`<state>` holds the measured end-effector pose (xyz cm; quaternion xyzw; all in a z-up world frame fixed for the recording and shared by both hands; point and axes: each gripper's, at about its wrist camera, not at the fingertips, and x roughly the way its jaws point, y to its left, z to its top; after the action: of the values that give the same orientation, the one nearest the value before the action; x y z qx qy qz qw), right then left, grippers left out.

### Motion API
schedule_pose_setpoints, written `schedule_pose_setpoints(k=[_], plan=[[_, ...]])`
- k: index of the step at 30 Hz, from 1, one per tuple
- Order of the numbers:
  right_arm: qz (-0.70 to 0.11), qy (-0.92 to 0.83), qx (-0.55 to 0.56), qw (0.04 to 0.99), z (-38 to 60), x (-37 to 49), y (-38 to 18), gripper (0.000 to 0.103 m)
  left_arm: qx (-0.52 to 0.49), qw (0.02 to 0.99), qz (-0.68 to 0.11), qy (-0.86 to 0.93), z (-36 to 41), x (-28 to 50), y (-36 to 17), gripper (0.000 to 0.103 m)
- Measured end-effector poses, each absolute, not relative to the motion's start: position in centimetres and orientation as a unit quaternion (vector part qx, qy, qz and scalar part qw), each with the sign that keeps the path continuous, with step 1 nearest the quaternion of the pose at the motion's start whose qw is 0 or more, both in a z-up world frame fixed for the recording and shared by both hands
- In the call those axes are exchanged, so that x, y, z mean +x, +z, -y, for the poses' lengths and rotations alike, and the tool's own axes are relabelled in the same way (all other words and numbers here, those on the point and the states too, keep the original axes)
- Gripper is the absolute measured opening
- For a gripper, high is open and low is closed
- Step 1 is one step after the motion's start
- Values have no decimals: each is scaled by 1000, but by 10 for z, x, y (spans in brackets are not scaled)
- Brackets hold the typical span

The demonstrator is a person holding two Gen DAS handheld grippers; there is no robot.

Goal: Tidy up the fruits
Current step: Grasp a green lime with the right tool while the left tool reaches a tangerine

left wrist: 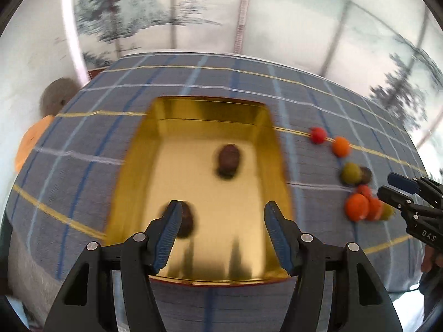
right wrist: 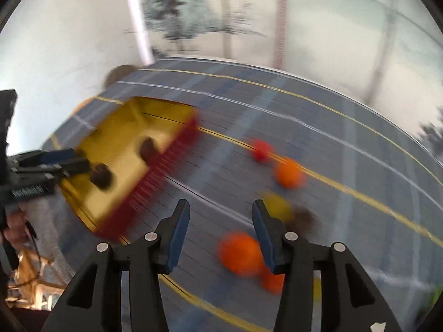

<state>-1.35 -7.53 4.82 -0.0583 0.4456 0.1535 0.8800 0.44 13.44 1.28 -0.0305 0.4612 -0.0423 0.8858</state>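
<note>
A gold box with a red outside point(left wrist: 133, 171) point(right wrist: 116, 138) sits on the blue plaid cloth. Two dark brown fruits lie in it, one mid-box point(left wrist: 228, 159) point(right wrist: 148, 148) and one near the front left point(left wrist: 187, 221) point(right wrist: 101, 177). My left gripper point(left wrist: 221, 215) is open and empty above the box's near end. My right gripper point(right wrist: 220, 221) is open and empty above the cloth, right of the box; it also shows in the left wrist view point(left wrist: 393, 186). Loose fruits lie right of the box: a red one point(left wrist: 317, 135) point(right wrist: 261, 149), oranges point(left wrist: 341, 146) point(right wrist: 289, 174) point(right wrist: 241, 254), a yellow-green one point(left wrist: 351, 173) point(right wrist: 279, 204), a brown one point(right wrist: 304, 218).
The plaid cloth point(left wrist: 83, 149) covers the table up to a white wall with tree prints. An orange object point(left wrist: 30, 144) and a brown round thing point(left wrist: 59, 98) lie past the table's left edge. A person's hand point(right wrist: 13, 229) holds the left gripper.
</note>
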Motion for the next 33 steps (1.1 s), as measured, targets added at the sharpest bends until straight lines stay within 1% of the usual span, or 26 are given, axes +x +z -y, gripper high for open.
schedule_pose_setpoints(k=[3,8,13,15,20,23,24,30,33], plan=[[-460,115,-41,880,121,-33,43,45,-14,884,-463,-67,-107,4,12,63],[-472,89,-16,877,160,-61,29,45,8,876,-472,-95,-68,3,6,63],[-486,87,-7,870,166,-63,7,45,26,869,-481,-117,-40,2,-1,63],[-485,89,-13,870,165,-61,2,45,33,870,-477,-117,-35,0,-2,65],[-484,95,-16,870,163,-52,-8,44,40,866,-482,-128,-17,0,-7,65],[-479,99,-15,872,163,-50,-11,41,50,866,-479,-134,-7,0,-9,65],[-478,102,-14,873,164,-49,-12,36,52,865,-480,-137,-3,1,-11,65],[-471,108,-1,875,169,-49,-12,33,38,860,-486,-151,11,8,-19,65],[-462,82,6,883,180,-50,-11,33,34,857,-486,-166,22,12,-21,65]])
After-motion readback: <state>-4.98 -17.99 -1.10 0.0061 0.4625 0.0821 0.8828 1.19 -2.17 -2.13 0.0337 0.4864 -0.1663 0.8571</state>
